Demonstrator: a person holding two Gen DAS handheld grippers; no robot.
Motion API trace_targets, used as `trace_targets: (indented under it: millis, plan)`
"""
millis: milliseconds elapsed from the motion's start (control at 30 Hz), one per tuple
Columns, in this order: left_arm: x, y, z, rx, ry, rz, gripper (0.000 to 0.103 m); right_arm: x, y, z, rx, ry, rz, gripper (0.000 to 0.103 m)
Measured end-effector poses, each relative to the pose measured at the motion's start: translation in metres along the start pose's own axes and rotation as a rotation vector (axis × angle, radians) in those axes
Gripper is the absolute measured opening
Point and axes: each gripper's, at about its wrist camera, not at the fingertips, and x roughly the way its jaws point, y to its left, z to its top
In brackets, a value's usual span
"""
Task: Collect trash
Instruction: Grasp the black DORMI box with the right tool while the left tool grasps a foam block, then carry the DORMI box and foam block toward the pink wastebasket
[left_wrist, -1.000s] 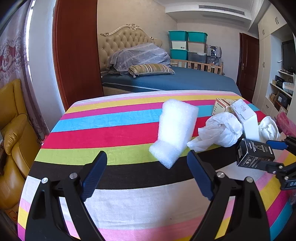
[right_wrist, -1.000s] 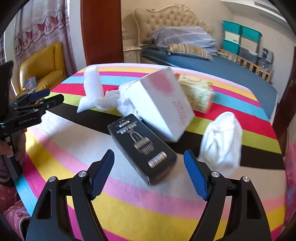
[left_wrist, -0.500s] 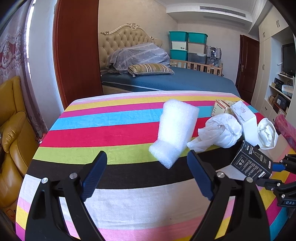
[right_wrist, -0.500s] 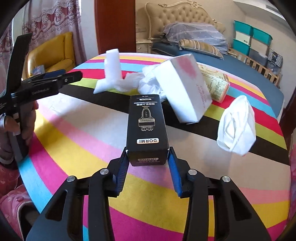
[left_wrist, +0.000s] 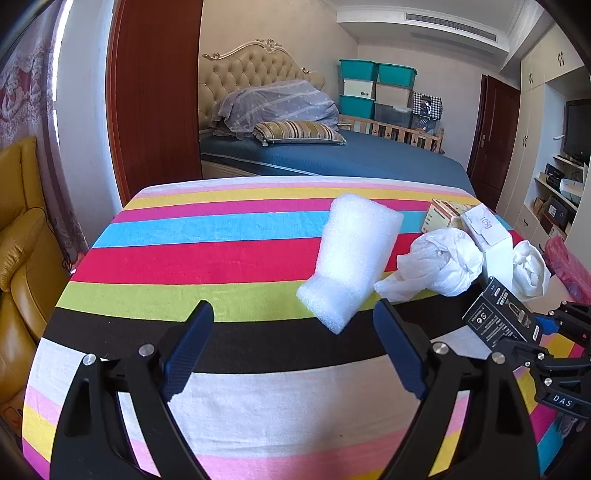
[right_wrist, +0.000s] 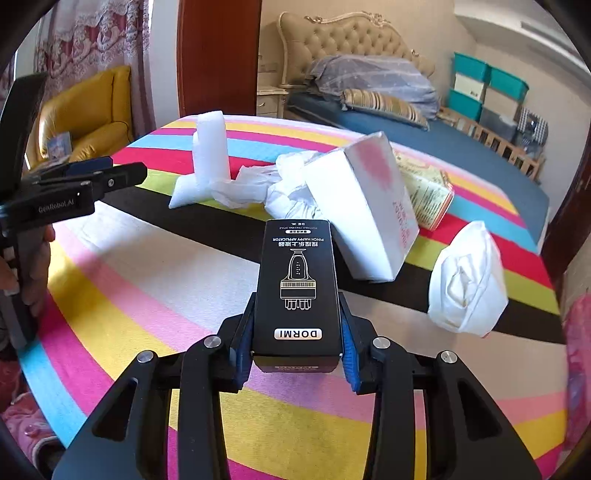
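My right gripper (right_wrist: 295, 332) is shut on a black DORMI box (right_wrist: 297, 284) and holds it tilted up above the striped tablecloth (right_wrist: 147, 280); the box also shows in the left wrist view (left_wrist: 498, 319). My left gripper (left_wrist: 293, 325) is open and empty, just short of a white foam sheet (left_wrist: 351, 258). To the right of the foam lie a crumpled white bag (left_wrist: 439, 266), a white carton (left_wrist: 489, 229) and a second white wad (left_wrist: 528, 269). The right wrist view shows the foam (right_wrist: 208, 158), the white carton (right_wrist: 362, 206), a printed beige box (right_wrist: 424, 188) and the wad (right_wrist: 467, 280).
A blue bed (left_wrist: 332, 155) stands behind the table. A yellow armchair (left_wrist: 22, 229) is at the left. Shelves and a TV (left_wrist: 576, 129) are at the right. Something pink (left_wrist: 569, 266) sits at the table's right edge.
My right gripper has closed on the black box and lifted it off the cloth, turning it lengthwise. The left gripper has stayed open in place.
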Motion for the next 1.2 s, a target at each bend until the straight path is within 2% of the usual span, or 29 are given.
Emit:
trace_targets:
  millis: [167, 267, 400, 533, 733, 800, 833, 867, 900, 1000, 1200]
  plan:
    - [0.003, -0.006, 0.003, 0.021, 0.001, -0.040, 0.086, 0.001, -0.005, 0.000, 0.016, 0.002, 0.002, 0.037]
    - [0.009, -0.015, 0.011, 0.050, -0.012, -0.014, 0.092, 0.000, -0.003, 0.000, 0.005, -0.004, 0.006, 0.037]
    - [0.025, -0.026, 0.027, 0.078, 0.015, -0.044, 0.092, 0.001, 0.000, 0.000, -0.005, -0.006, 0.007, 0.037]
    - [0.047, -0.034, 0.040, 0.113, 0.048, -0.042, 0.092, 0.001, 0.000, 0.000, 0.004, -0.005, 0.009, 0.037]
    - [0.075, -0.035, 0.048, 0.116, 0.088, -0.071, 0.092, 0.002, -0.001, 0.001, 0.007, 0.003, 0.014, 0.037]
    - [0.078, -0.038, 0.045, 0.127, 0.085, -0.085, 0.089, 0.002, -0.001, 0.001, 0.008, 0.005, 0.016, 0.037]
    - [0.080, -0.039, 0.044, 0.138, 0.096, -0.094, 0.072, 0.002, -0.001, 0.001, 0.009, 0.006, 0.017, 0.037]
    - [0.081, -0.040, 0.044, 0.141, 0.102, -0.105, 0.061, 0.003, -0.002, 0.001, 0.011, 0.010, 0.019, 0.037]
    - [0.080, -0.040, 0.043, 0.140, 0.101, -0.110, 0.057, 0.003, -0.003, 0.001, 0.012, 0.013, 0.020, 0.037]
    - [0.070, -0.040, 0.042, 0.132, 0.043, -0.123, 0.057, 0.005, -0.003, 0.002, 0.014, 0.020, 0.019, 0.037]
    - [0.047, -0.041, 0.035, 0.127, -0.052, -0.089, 0.056, 0.006, 0.000, 0.004, -0.004, 0.020, 0.006, 0.037]
